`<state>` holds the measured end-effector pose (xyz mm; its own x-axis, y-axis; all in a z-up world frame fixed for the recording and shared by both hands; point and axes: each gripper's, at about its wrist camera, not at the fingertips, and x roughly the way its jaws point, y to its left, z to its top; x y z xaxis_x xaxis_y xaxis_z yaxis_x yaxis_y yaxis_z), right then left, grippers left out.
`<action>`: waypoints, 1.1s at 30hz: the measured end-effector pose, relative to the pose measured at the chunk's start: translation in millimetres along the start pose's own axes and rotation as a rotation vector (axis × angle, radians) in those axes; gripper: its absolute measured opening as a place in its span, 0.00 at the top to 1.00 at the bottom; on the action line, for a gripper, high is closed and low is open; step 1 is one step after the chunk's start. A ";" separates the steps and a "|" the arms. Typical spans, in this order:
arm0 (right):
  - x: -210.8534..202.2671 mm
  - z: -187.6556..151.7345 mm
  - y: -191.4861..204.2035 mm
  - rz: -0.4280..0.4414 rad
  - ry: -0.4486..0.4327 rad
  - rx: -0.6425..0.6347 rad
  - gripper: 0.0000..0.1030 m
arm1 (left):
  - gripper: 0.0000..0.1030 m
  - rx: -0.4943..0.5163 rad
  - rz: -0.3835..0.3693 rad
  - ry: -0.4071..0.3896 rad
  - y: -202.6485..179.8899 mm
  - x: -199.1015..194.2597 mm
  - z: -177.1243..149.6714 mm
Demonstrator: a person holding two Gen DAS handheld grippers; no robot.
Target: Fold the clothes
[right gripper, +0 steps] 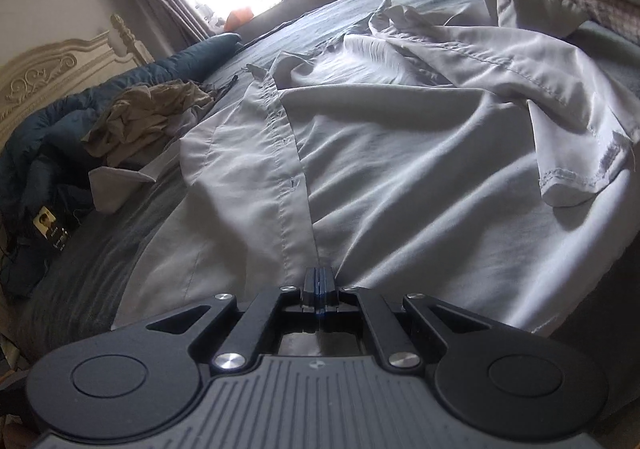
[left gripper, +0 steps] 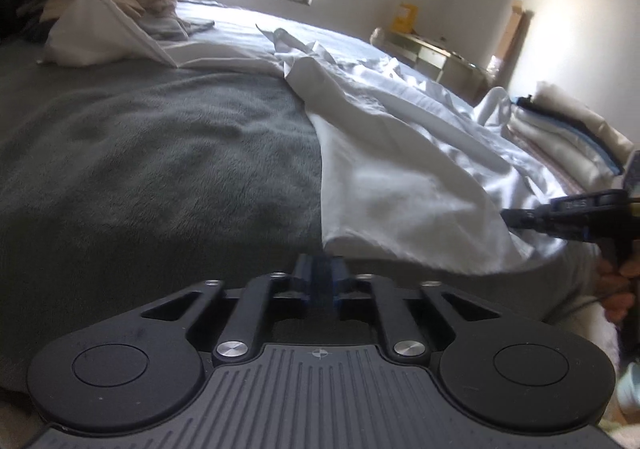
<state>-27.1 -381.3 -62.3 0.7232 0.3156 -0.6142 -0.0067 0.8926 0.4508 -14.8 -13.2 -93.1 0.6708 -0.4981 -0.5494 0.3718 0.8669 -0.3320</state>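
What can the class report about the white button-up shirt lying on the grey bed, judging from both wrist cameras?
The white button-up shirt is thin, woven-looking fabric, creased and spread unfolded on the fuzzy grey blanket. Its stitched placket with buttonholes runs toward the camera; the collar lies at the far end, and one hemmed short sleeve is flopped across the body. The right gripper is shut on its near hem at the placket. The left gripper is closed at the shirt's other corner; a grip there cannot be confirmed.

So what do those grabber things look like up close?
Each is black. The left gripper and right gripper have blue-lined fingertips, two round discs, silver screws, slanted link bars and a ribbed grey plate with a small crosshair mark. From the left camera, the right one has a black handle.
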 end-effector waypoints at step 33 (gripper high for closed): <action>133.0 220.4 119.8 0.078 -0.023 -0.184 0.64 | 1.00 -0.280 -0.304 -0.102 52.4 37.6 -8.7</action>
<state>220.5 -303.4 52.7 0.7312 0.3805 -0.5662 -0.1880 0.9103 0.3689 24.3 13.3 -137.7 0.6232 -0.7135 -0.3203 0.3831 0.6355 -0.6704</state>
